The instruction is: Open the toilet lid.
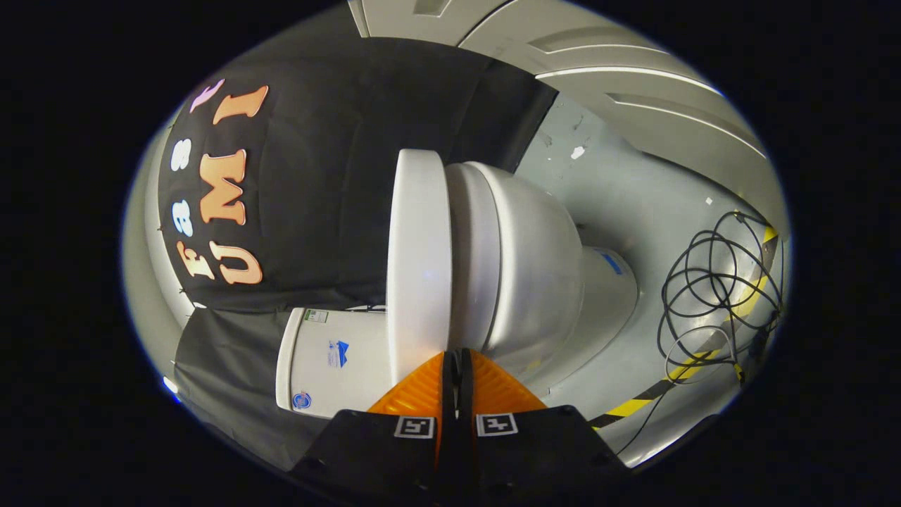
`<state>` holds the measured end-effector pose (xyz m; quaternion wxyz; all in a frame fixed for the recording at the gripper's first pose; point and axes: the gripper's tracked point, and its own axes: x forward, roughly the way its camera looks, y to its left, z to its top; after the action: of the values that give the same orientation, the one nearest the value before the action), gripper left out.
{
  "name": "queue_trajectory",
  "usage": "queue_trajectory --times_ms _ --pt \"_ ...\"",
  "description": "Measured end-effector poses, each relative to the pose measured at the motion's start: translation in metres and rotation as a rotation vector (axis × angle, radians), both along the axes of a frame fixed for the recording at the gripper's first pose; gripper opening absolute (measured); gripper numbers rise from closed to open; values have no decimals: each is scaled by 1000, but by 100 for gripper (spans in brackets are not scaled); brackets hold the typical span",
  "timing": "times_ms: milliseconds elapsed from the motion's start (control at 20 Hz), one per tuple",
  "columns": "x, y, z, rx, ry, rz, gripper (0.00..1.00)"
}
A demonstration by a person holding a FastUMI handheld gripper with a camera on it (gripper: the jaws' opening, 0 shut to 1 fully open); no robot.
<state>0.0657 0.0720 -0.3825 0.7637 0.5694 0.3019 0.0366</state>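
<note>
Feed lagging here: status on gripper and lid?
Gripper shut, fingertips at the toilet lid edge. Lid still down on bowl. Nothing in the way.

The white toilet lid appeared edge-on as a smooth, thick slab, shut down on the seat over the rounded white bowl. Its hinge end met the white tank. The fingers, closed together with nothing between them, reached its near rim.
</note>
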Motion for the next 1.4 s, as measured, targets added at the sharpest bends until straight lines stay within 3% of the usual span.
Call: queue_trajectory --times_ms 100,400,800,1050,1400 --pt "4 2 -3 -5 -9 7 8" --pt "5 3 -10 162 51 -52 9" --pt "4 10 -1 184 67 -40 8" --pt "9 10 2 -81 39 1 8" --pt "14 8 18 -126 48 3 8"
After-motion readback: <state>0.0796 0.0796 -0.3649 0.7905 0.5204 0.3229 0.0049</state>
